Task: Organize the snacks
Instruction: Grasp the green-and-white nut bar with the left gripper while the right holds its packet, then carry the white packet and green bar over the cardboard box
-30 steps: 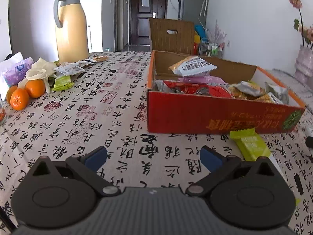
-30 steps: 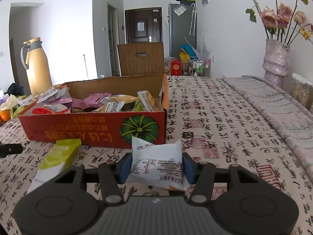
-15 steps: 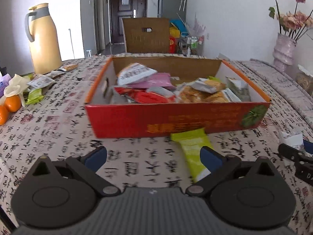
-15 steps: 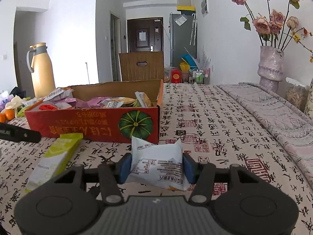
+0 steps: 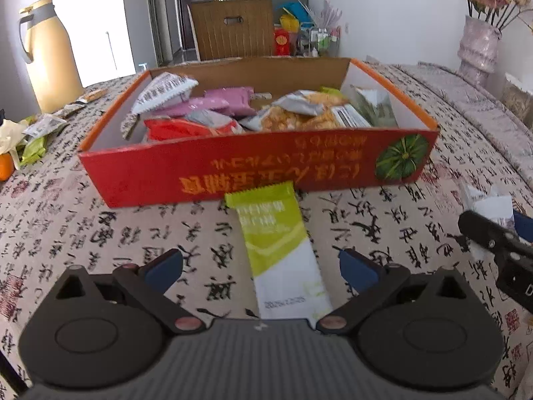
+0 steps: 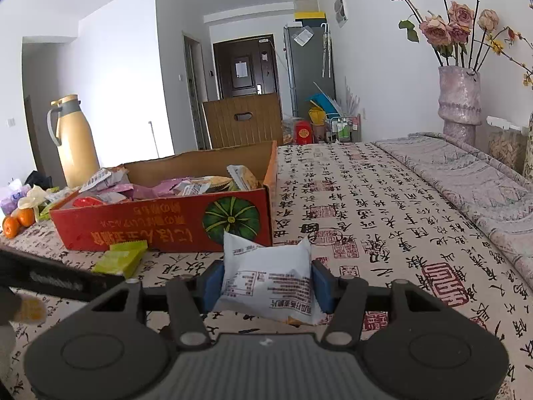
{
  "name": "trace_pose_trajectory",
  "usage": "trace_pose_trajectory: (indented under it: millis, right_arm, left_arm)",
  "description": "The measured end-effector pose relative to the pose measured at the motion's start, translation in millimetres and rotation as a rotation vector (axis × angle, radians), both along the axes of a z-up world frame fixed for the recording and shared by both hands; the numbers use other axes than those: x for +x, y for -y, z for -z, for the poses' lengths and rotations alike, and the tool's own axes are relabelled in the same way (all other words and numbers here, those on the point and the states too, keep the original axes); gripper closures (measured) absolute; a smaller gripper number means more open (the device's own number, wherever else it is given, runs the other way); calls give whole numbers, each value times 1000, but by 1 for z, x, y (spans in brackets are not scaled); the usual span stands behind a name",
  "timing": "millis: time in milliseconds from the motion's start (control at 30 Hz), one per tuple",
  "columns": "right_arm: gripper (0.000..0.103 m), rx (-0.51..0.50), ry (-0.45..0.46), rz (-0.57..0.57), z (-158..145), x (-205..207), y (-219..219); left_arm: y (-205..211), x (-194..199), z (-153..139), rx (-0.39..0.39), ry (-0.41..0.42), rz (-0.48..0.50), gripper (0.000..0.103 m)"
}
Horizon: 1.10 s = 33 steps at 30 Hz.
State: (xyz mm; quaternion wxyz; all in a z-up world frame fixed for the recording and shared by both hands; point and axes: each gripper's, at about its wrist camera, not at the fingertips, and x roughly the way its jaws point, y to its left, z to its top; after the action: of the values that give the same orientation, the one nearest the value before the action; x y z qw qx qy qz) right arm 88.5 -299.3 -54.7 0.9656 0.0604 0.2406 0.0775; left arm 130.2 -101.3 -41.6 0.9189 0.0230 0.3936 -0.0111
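Gripping 1 white packet (image 6: 268,281), the right gripper (image 6: 267,285) — left gripper (image 5: 261,265) jaws open over 1 green packet (image 5: 278,250).

The left gripper (image 5: 261,266) is wide open, with a green and white snack bar (image 5: 278,250) lying flat between its jaws, touching neither.

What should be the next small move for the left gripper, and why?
Probably lower the left gripper a little over the green and white snack bar and close on it. Its jaws stand open, one on each side of the bar, which lies flat on the tablecloth in front of the red box. The right gripper already holds a white packet.
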Motion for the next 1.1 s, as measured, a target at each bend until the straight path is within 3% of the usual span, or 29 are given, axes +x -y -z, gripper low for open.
trace_pose_trajectory:
  millis: [133,367,700,1100]
  right_arm:
    - [48,7,4,-1,0,-1,1]
    - [48,7,2,-2,0,-1,1]
    - [48,-1,-3,2,0,1,-1]
    - [48,-35,35,14,-3,-6,-6]
  left_arm:
    - [6,0,5,19,-8,10,14]
    - [8,-2,6,-5,-8,39,62]
    - [2,-12,3,3,26,43,66]
    - [-4,-42,-37,-33,156,149,67]
